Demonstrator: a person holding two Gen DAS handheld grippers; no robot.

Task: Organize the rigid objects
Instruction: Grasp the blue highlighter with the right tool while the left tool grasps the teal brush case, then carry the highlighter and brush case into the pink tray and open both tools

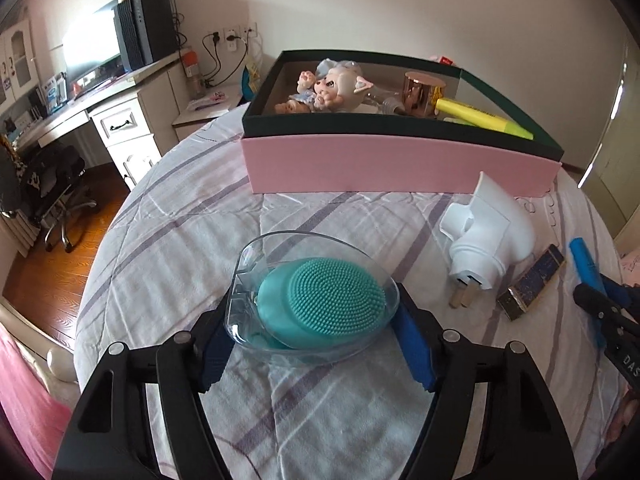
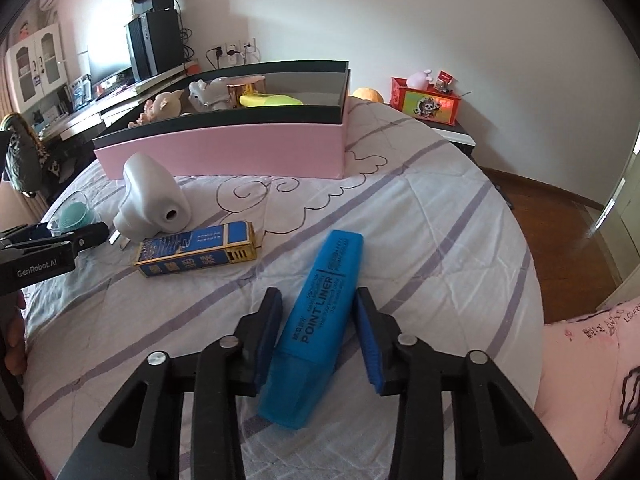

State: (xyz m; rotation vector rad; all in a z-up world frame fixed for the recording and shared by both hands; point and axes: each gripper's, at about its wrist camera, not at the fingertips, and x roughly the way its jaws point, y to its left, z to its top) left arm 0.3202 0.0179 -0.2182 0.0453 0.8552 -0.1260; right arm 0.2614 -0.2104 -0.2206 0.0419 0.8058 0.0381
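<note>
The left gripper pinched the clear case with the teal face brush. The right gripper squeezed the blue highlighter on the bed.

A bed covered by a white quilt with lilac stripes carries everything; at its far side stands a pink cardboard box with a dark green rim; nearer lie a white plastic plug-in device, a blue-and-gold rectangular packet, a blue highlighter pen; at left a clear plastic case holding a teal bristled silicone brush.
</note>
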